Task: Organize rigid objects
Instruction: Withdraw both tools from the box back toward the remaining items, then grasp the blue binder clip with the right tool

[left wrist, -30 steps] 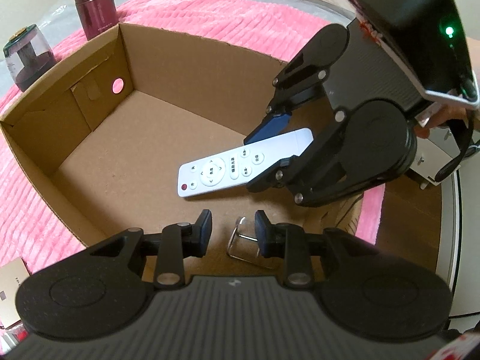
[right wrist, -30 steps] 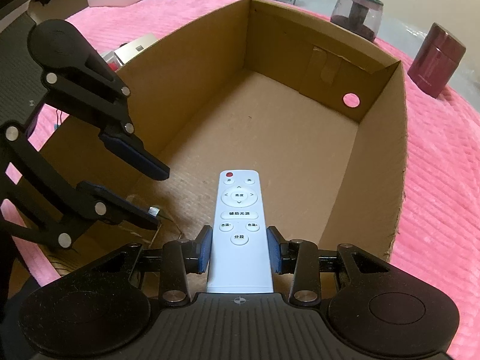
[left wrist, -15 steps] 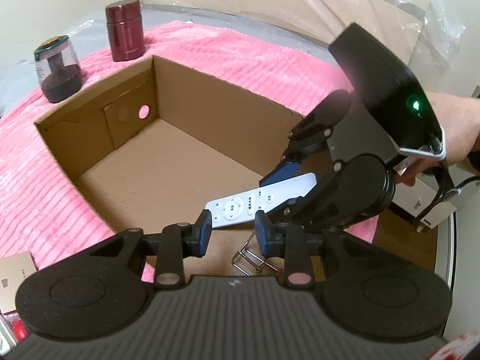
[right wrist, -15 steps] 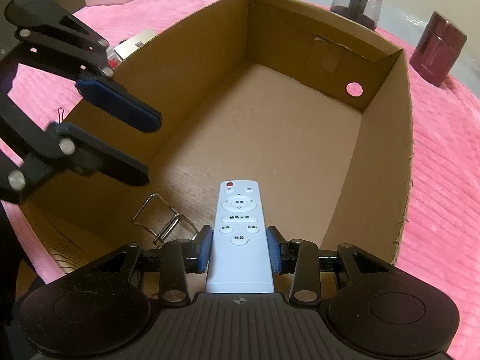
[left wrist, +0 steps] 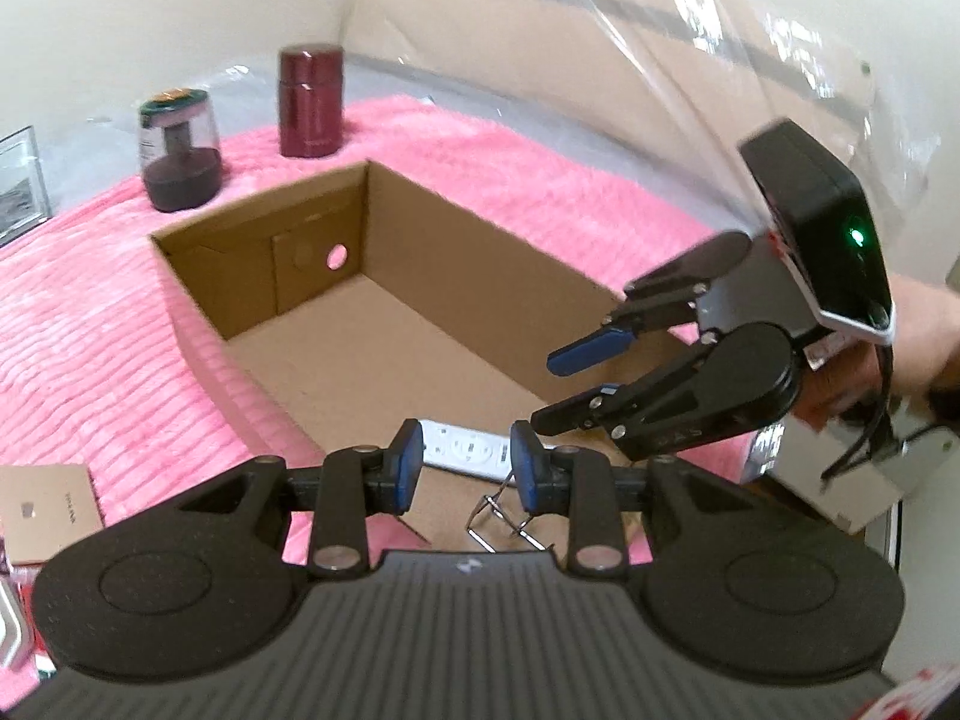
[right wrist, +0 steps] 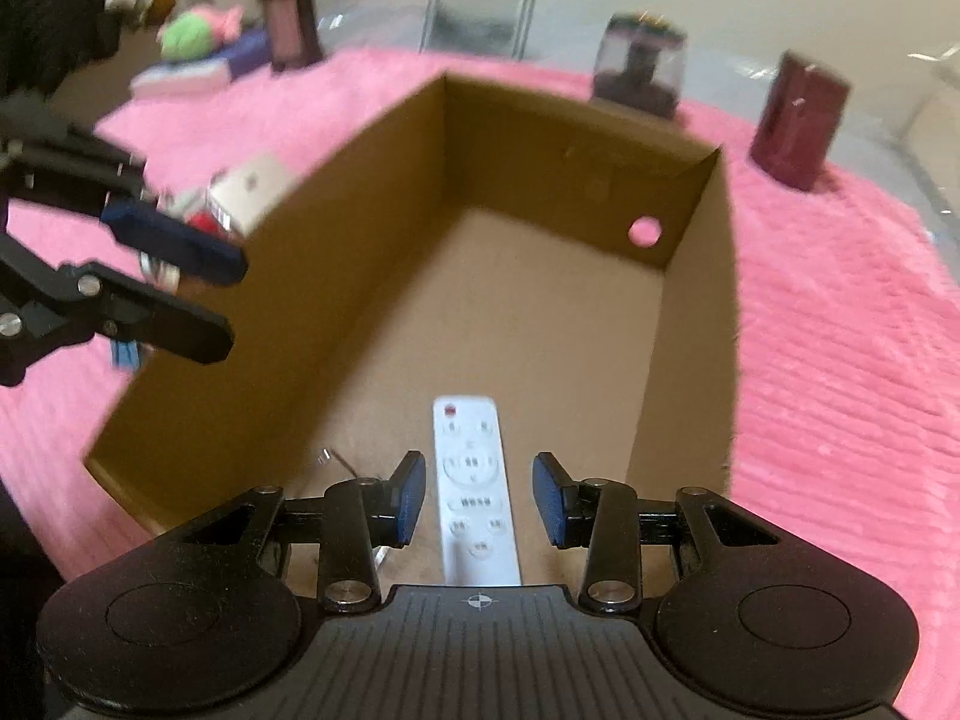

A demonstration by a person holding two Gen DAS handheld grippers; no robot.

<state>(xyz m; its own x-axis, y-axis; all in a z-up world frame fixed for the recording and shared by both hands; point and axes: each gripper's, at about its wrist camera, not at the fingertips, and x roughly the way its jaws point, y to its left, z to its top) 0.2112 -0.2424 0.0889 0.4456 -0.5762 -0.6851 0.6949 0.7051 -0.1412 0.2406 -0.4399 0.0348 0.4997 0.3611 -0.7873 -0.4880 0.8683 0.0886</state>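
The cardboard box (right wrist: 702,360) sits open on the pink blanket, and the white remote control (right wrist: 471,468) lies flat on its floor at the near end. Seen from your right gripper (right wrist: 480,498), the remote's long axis runs 12 to 6, red button at 12, straight below the jaws. These stand a little apart, clear of both its edges and clamping nothing. Your right hand is the nearer. Your left gripper (left wrist: 462,468), off at 9 o'clock over the box wall, is narrowly parted and empty, with the wire clip (left wrist: 498,516) just under it.
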